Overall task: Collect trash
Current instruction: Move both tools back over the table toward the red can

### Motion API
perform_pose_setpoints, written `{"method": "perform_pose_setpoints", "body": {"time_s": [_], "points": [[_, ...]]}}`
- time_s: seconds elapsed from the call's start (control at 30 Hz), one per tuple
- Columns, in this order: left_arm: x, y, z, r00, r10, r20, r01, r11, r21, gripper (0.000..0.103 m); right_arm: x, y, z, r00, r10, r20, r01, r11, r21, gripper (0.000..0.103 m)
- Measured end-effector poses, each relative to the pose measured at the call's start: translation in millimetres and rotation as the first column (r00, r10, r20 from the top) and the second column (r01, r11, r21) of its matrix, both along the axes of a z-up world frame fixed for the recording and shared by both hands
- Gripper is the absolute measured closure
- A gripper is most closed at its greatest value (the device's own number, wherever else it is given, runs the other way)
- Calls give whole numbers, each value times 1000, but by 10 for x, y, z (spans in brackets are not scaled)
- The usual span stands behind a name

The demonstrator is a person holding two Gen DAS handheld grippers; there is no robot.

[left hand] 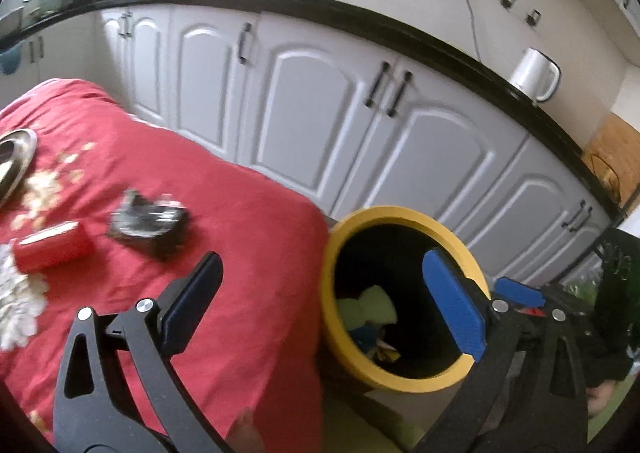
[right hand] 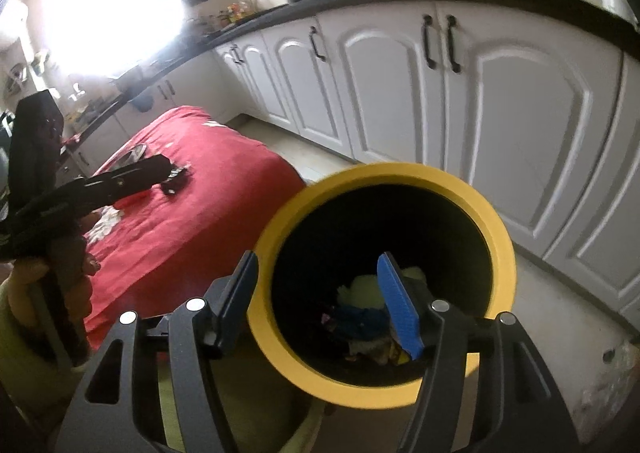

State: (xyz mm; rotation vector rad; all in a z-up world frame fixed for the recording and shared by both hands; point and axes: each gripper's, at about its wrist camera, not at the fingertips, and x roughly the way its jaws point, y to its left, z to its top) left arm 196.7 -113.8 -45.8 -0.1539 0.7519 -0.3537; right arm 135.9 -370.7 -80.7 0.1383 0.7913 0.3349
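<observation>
The trash still to be collected lies on the red cloth: a crumpled black-and-silver wrapper [left hand: 150,221] near the middle of the left wrist view, a small red box [left hand: 52,249] at about nine o'clock from it, and pale scattered crumbs or flakes [left hand: 44,189] further toward ten o'clock beside the rim of a steel plate [left hand: 16,165]. These sit loose on top of the red-covered bench [left hand: 240,273], within reach of its near edge, which is probably why the yellow-rimmed bin [left hand: 400,213] stands just beside that edge at three o'clock from the wrapper: a short carry from cloth to opening. The bin already holds scraps at its bottom, yellow-green and blue pieces [right hand: 368,305], so part of the job looks done. The right hand-held gripper [right hand: 320,293] hovers directly over the bin mouth with its fingers spread and nothing between them, a pose that fits a drop into the bin. The left hand-held gripper [left hand: 320,293] is also spread wide and empty, one finger over the red cloth and the other over the bin's rim; it seems placed to go toward the wrapper at eleven o'clock from it. Behind everything run white cabinet doors [left hand: 312,125] under a black worktop, with a white kettle [left hand: 534,73] at one o'clock.
</observation>
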Motion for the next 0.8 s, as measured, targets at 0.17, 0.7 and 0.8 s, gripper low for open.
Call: {"method": "perform_pose_setpoints", "body": {"time_s": [0.17,0.7,0.8], "points": [[-79,364,61,996,88,28,-88,996,-13,11,26,222,170,998,56,41,-55,998,-27,42],[-262,1357,13,954,300,18,-299,953,-44,11,335,1259,404,950,295,98,-288,954,-82,39],[-264,1501,-51,946,324,-4,-323,945,-56,11,442,1478,344,939,332,90,-323,941,-103,39]]}}
